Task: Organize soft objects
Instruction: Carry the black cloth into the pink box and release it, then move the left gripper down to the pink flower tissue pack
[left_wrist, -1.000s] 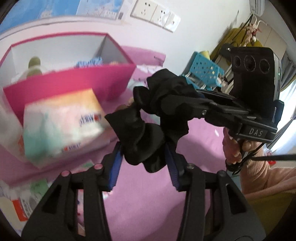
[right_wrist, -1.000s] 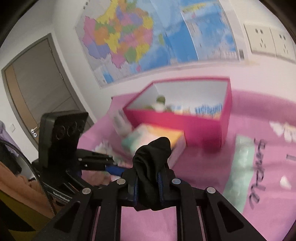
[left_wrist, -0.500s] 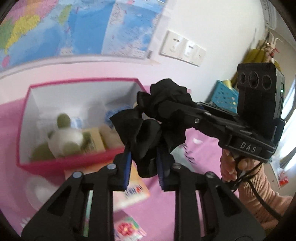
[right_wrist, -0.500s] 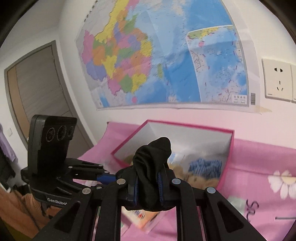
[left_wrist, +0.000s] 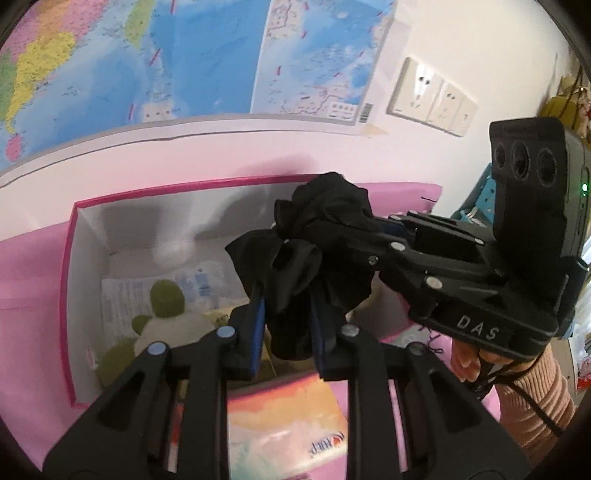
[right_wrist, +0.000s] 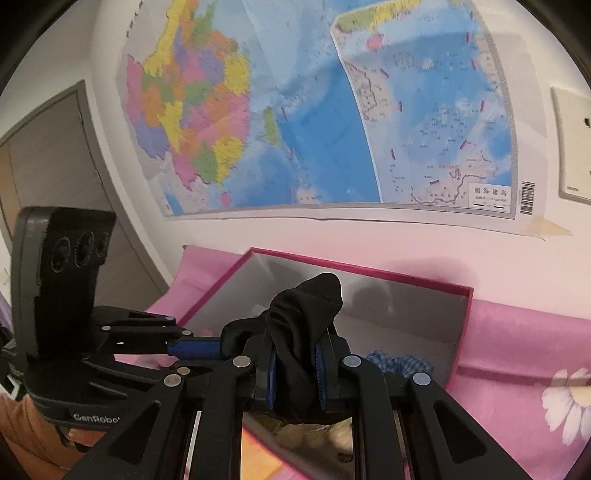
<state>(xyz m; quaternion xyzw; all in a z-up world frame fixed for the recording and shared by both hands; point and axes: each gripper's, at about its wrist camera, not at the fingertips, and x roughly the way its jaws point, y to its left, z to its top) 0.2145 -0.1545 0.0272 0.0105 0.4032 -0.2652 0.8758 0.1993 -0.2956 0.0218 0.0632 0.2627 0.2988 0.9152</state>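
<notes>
Holding the bunched black fabric piece (left_wrist: 321, 251) between both grippers, I have it above the open pink-walled cardboard box (left_wrist: 70, 295), so the drop lies straight below. Left gripper (left_wrist: 286, 314) and right gripper (right_wrist: 295, 369) each pinch it. A second ago my left jaws stood wider, and the box lay farther ahead.
</notes>
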